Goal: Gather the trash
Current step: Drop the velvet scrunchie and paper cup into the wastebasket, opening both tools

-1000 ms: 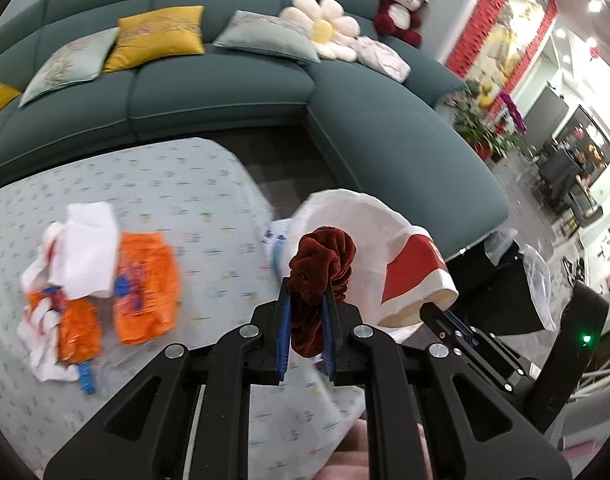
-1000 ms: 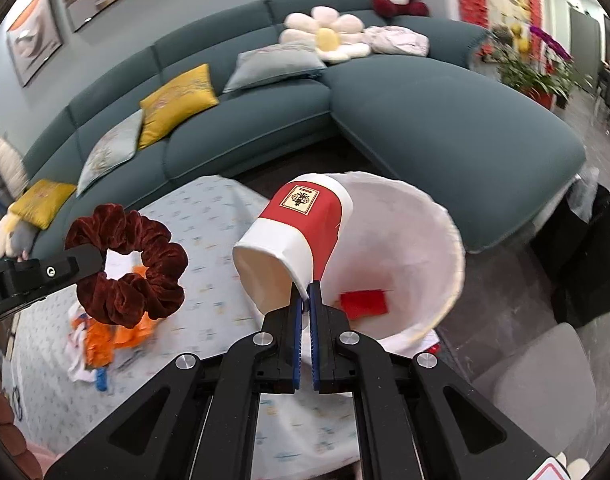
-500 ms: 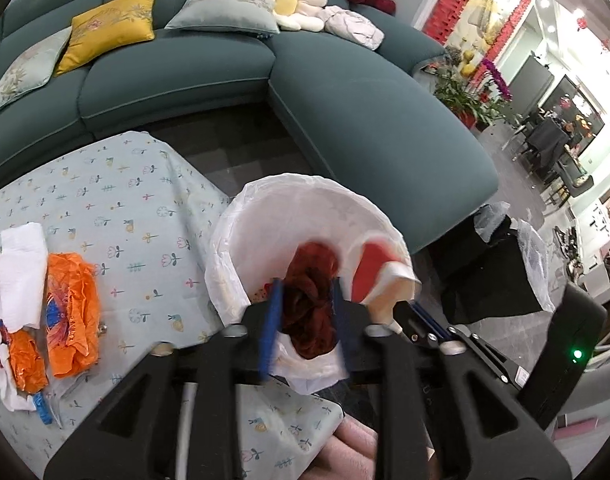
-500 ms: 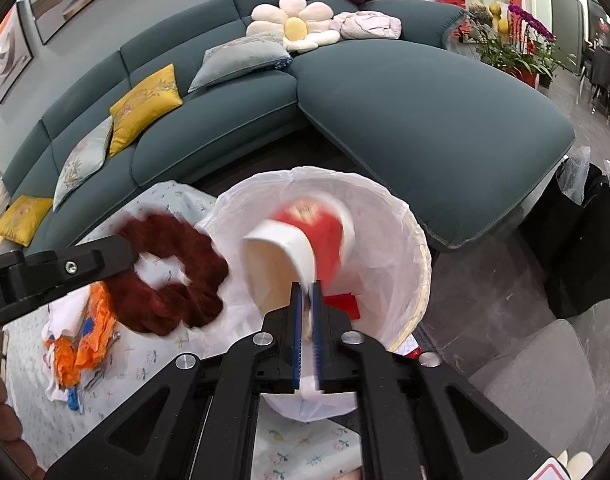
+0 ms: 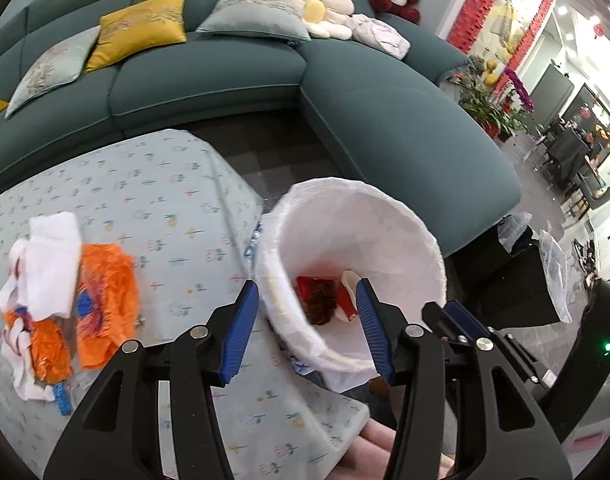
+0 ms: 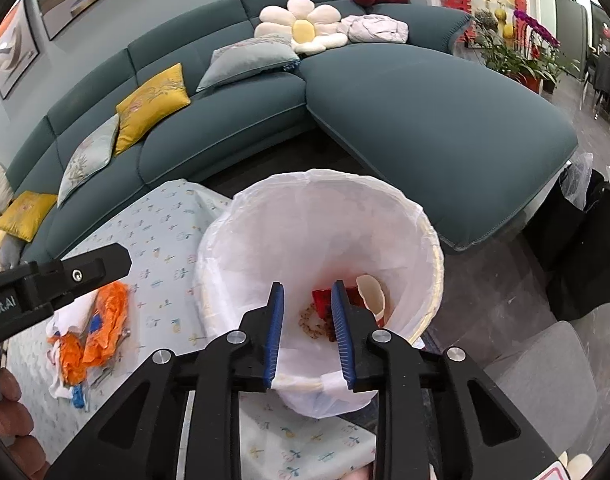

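Both tools hang over the round bin lined with a white plastic bag (image 5: 357,240), which stands off the bench's edge at about 3 o'clock from the remaining litter. The left hand-held gripper (image 5: 307,320) has its blue-padded jaws spread wide and holds nothing; the right hand-held gripper (image 6: 307,328) is parted to a moderate gap, also holding nothing.

At the bottom of the bin lie a dark red velvet scrunchie (image 5: 319,300), a red-and-white paper cup (image 6: 371,294) and a flat red piece (image 6: 325,300).

On the bench covered with a pale patterned cloth (image 5: 165,200), at about 9 o'clock from the bin, a heap is left: crumpled orange plastic wrappers (image 5: 105,280), a folded white tissue (image 5: 53,252) lying on top and a small blue scrap (image 5: 61,400) at its near end. The task looks partly done.

The risks from here, as I judge them:
- The wrappers are thin and slippery, so a shallow pinch may pull one sheet and scatter the rest.
- The tissue may slide off when the heap is lifted.
- The loose liner rim could snag a jaw and drag the light bin over.
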The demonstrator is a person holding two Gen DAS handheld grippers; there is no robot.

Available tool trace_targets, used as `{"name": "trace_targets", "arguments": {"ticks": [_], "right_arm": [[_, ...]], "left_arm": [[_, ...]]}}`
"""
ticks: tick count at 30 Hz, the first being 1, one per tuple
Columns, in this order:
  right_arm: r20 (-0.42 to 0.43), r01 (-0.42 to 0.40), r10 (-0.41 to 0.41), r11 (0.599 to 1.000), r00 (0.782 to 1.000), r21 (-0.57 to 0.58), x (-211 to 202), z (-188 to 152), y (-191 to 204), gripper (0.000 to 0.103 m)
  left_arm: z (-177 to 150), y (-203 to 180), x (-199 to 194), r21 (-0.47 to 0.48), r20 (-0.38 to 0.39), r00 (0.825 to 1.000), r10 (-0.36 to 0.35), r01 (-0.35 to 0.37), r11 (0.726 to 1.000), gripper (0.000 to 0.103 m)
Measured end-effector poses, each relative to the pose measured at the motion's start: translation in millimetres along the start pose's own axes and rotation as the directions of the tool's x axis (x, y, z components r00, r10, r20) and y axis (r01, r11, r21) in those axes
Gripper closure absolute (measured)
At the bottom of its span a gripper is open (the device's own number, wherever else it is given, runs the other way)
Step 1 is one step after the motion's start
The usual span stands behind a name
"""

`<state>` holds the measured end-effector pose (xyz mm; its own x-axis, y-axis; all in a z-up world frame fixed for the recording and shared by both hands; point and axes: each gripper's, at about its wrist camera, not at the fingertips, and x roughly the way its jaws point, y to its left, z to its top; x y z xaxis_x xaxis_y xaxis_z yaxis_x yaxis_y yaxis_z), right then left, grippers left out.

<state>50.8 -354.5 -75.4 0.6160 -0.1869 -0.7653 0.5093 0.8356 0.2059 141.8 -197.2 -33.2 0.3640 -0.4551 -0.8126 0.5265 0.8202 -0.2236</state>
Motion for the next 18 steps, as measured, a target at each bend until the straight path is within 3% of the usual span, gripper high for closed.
{"name": "trace_targets", "arguments": {"ticks": [2, 5, 18], "right_arm": [[0.004, -0.005, 0.005, 1.000, 1.000, -0.007, -5.5, -2.1, 7.9, 0.069], [0.009, -0.018, 0.018, 1.000, 1.000, -0.024, -13.7, -5.8, 21.2, 0.065], [-0.015, -0.091, 0.090, 0.989, 0.996, -0.113, -36.4, -28.4, 97.2, 0.063]], "left_arm": [[-4.6, 9.6, -7.7, -0.017, 0.004, 1.000, 0.013, -0.013, 1.000, 0.052], [-13.0, 27.2, -19.6, -0.051, 0.015, 0.999, 0.040, -0.039, 0.998, 0.041], [-52.0, 124.3, -68.3, -0.179, 0.038, 0.985, 0.171, -0.162, 0.970, 0.039]]}}
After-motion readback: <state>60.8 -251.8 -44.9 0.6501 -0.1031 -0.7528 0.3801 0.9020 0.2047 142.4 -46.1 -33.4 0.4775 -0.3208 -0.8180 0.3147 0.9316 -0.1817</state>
